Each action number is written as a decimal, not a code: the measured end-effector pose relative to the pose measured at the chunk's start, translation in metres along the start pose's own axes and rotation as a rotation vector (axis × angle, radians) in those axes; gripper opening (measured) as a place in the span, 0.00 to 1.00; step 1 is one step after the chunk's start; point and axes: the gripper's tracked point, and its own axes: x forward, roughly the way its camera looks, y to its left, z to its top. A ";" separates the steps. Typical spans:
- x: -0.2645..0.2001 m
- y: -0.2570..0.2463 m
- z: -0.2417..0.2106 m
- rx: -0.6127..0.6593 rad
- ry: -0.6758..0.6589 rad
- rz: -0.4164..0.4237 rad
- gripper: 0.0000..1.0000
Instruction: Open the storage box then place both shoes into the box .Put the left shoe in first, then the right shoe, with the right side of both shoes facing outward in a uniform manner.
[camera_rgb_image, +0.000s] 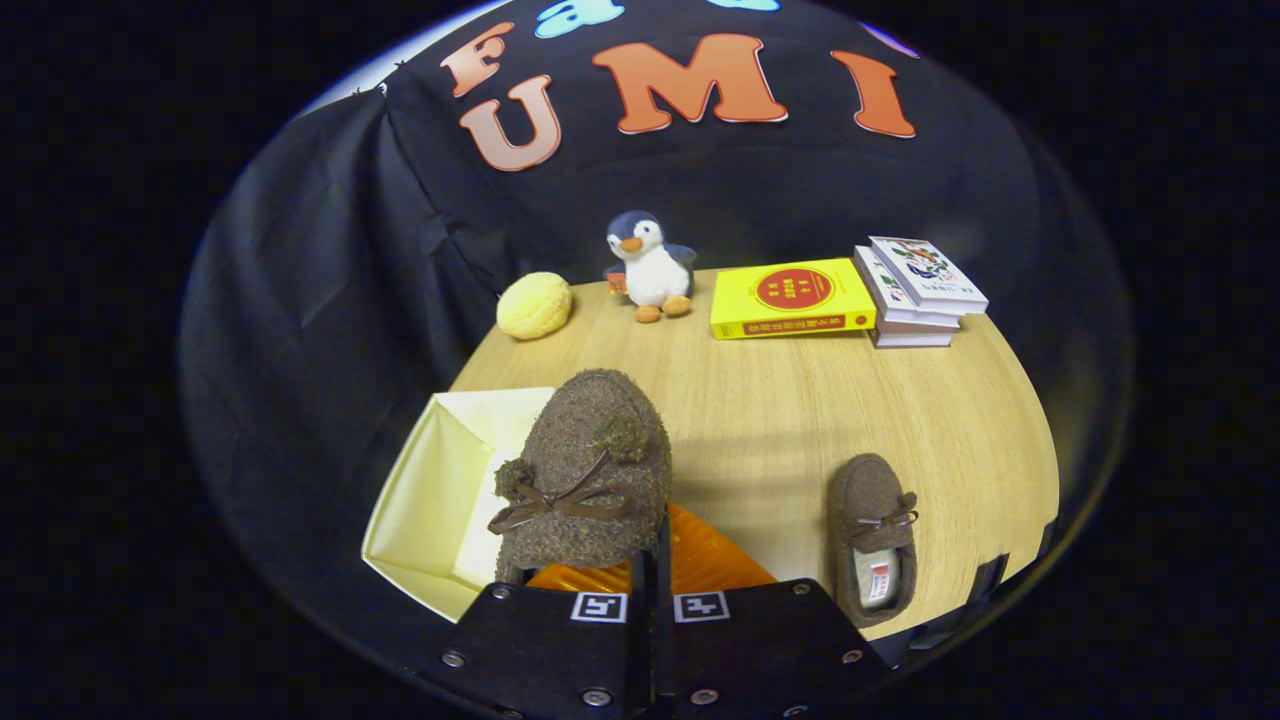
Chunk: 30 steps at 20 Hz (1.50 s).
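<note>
My gripper is shut on the right edge of a brown fuzzy shoe with pompoms and a brown bow, held up just ahead of the fingers with its toe pointing away. Under the held shoe and to its left lies the pale yellow storage box, open, with its lid flap folded out. An orange surface of the box shows just beyond the fingers. The second brown shoe rests on the wooden table to the right of the fingers, toe away, its lining visible.
Along the table's far edge stand a yellow bun-shaped toy, a plush penguin, a yellow book and a stack of white books. Black cloth closes the booth behind and at the left.
</note>
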 end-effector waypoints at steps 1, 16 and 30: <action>-0.003 0.012 0.005 -0.012 0.000 0.013 0.03; 0.078 0.157 -0.017 -0.124 0.149 0.056 0.03; 0.143 0.182 -0.099 -0.074 0.426 -0.037 0.10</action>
